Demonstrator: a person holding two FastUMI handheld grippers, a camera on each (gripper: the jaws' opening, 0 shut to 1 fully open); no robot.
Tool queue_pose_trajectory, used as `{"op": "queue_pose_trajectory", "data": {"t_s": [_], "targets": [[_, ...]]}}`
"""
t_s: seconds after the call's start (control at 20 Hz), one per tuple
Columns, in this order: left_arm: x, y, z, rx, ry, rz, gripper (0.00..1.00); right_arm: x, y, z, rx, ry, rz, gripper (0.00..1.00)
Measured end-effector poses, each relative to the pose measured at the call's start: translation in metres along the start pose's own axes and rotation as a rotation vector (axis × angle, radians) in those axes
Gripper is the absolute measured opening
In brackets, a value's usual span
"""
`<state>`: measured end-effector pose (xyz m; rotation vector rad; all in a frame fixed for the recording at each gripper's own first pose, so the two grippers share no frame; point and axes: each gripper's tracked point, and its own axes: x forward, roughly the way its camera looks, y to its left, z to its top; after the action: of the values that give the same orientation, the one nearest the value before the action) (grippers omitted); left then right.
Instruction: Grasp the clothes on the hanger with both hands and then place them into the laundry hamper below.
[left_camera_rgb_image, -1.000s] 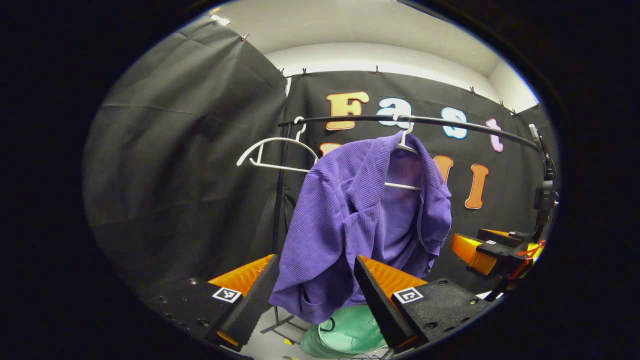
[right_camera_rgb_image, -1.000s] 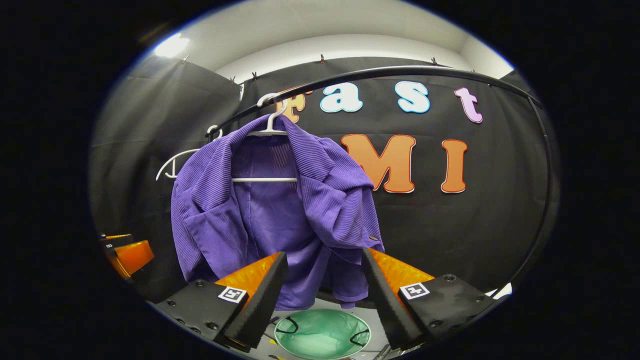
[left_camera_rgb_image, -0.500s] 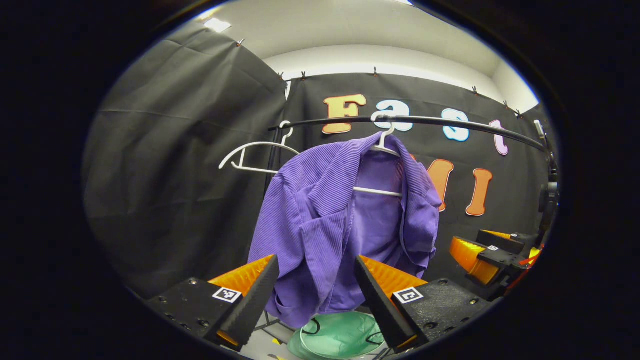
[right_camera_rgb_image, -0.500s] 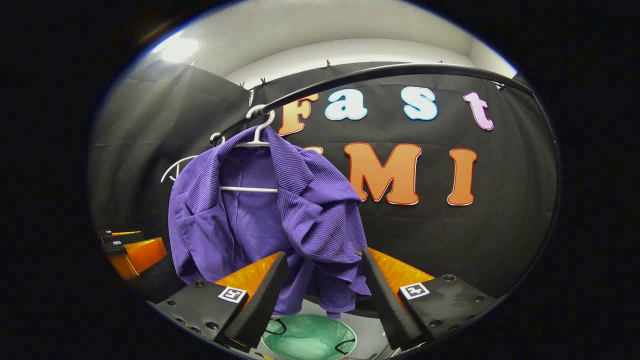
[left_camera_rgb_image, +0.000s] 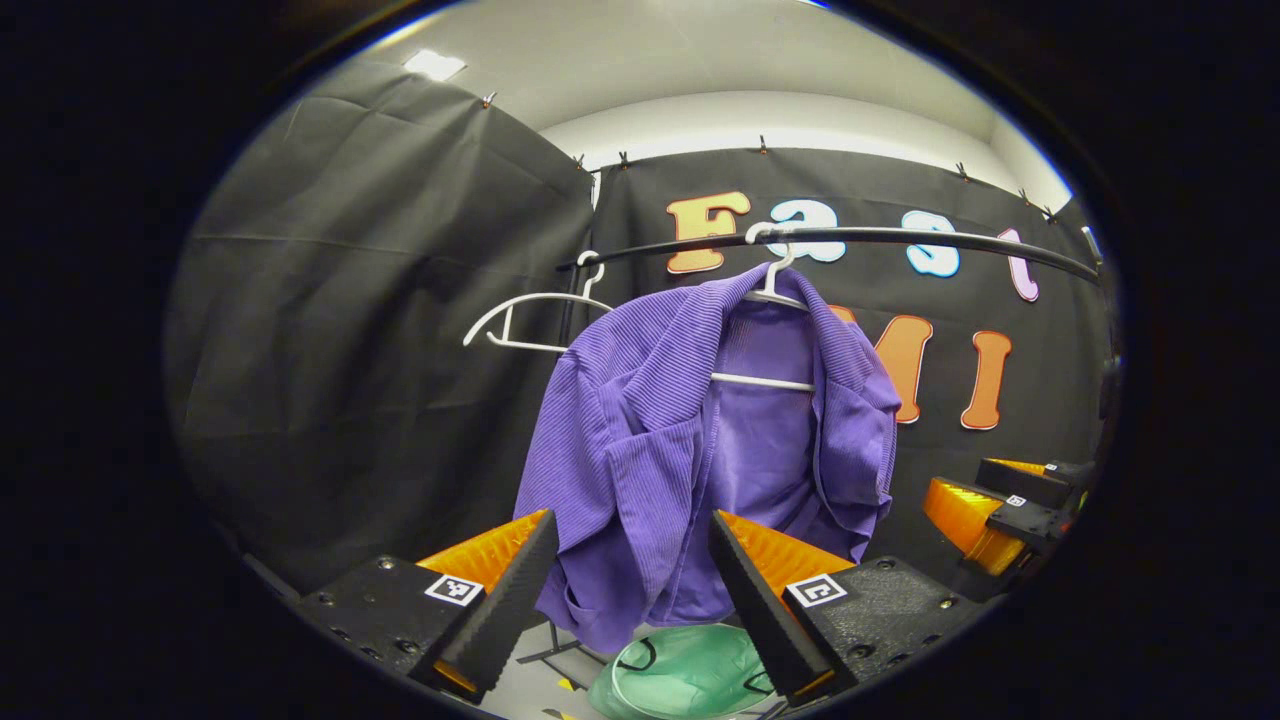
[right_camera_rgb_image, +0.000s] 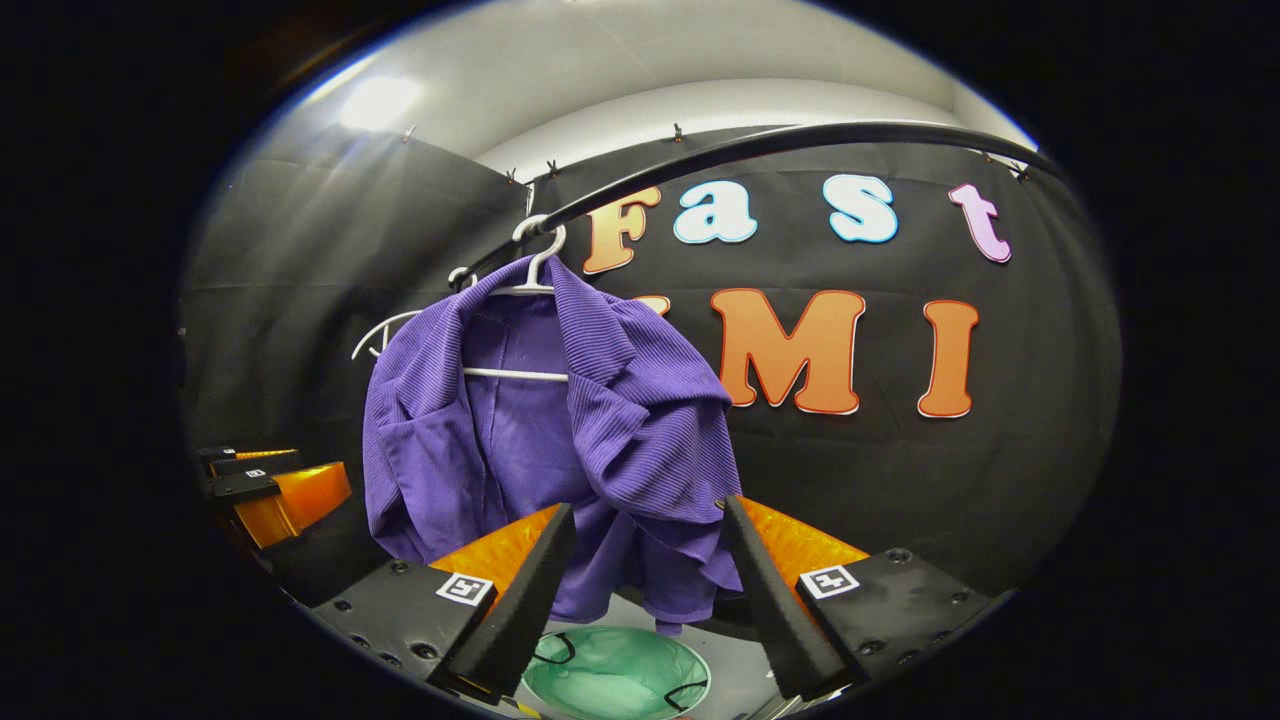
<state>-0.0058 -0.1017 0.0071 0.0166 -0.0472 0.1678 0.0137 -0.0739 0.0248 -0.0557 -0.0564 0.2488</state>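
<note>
A purple ribbed garment hangs on a white hanger from a black rail. Below it on the floor stands a green laundry hamper. My left gripper is open, short of the garment's lower left part, which I see between its fingers. My right gripper is open too, in front of the garment's lower right hem. In the left gripper view the right gripper shows far right; in the right gripper view the left gripper shows far left.
A second, bare white hanger hangs on the rail left of the garment. The rail's black upright post stands behind the garment's left side. Black cloth walls close the booth at the back and left.
Both views have shifted slightly: the garment sits a little more to the right in each than half a second ago. Both grippers stay open, and the garment still hangs on its hanger.
</note>
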Motion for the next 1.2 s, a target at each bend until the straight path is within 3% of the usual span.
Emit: {"op": "queue_pose_trajectory", "data": {"t_s": [0.05, 0.1, 0.15, 0.3, 0.35, 0.55, 0.65, 0.7, 0.8, 0.95, 1.0, 1.05, 1.1, 1.2], "targets": [[0.001, -0.001, 0.001, -0.004, 0.002, -0.008, 0.95, 0.003, 0.002, 0.001, -0.001, -0.004, -0.002, 0.91], [0.001, 0.0, 0.001, -0.007, 0.007, -0.015, 0.92, 0.007, 0.004, 0.002, -0.002, -0.007, -0.005, 0.91], [0.001, 0.001, 0.001, -0.008, 0.01, -0.019, 0.92, 0.012, 0.007, 0.002, 0.001, -0.008, -0.003, 1.0], [0.003, 0.01, 0.004, -0.002, 0.005, -0.018, 0.95, 0.033, 0.023, 0.005, 0.009, -0.017, 0.027, 1.0], [0.004, 0.013, 0.003, 0.0, 0.006, -0.016, 0.95, 0.041, 0.025, 0.004, 0.004, -0.019, 0.027, 0.96], [0.011, 0.028, -0.004, -0.014, 0.021, 0.002, 0.92, 0.074, 0.04, 0.001, -0.023, -0.007, 0.04, 0.96], [0.015, 0.033, -0.008, -0.028, 0.031, 0.006, 0.95, 0.09, 0.044, -0.002, -0.024, 0.0, 0.042, 0.82], [0.017, 0.035, -0.01, -0.031, 0.035, 0.007, 0.95, 0.098, 0.044, -0.004, -0.021, 0.005, 0.033, 0.8], [0.022, 0.037, -0.013, -0.034, 0.041, 0.006, 0.92, 0.111, 0.041, -0.006, -0.006, 0.017, 0.024, 0.61], [0.031, 0.031, -0.018, -0.032, 0.043, -0.019, 0.95, 0.125, 0.044, -0.009, 0.033, 0.037, 0.053, 0.32], [0.035, 0.03, -0.02, -0.027, 0.045, -0.025, 0.92, 0.127, 0.036, -0.01, 0.054, 0.045, 0.028, 0.29], [0.039, 0.027, -0.022, -0.02, 0.047, -0.033, 0.92, 0.128, 0.03, -0.011, 0.093, 0.056, 0.003, 0.17], [0.044, 0.026, -0.025, -0.019, 0.044, -0.04, 0.95, 0.13, 0.032, -0.011, 0.133, 0.064, 0.025, 0.15], [0.053, 0.022, -0.026, -0.019, 0.035, -0.046, 0.92, 0.131, 0.034, -0.011, 0.173, 0.073, 0.048, 0.15]]}}
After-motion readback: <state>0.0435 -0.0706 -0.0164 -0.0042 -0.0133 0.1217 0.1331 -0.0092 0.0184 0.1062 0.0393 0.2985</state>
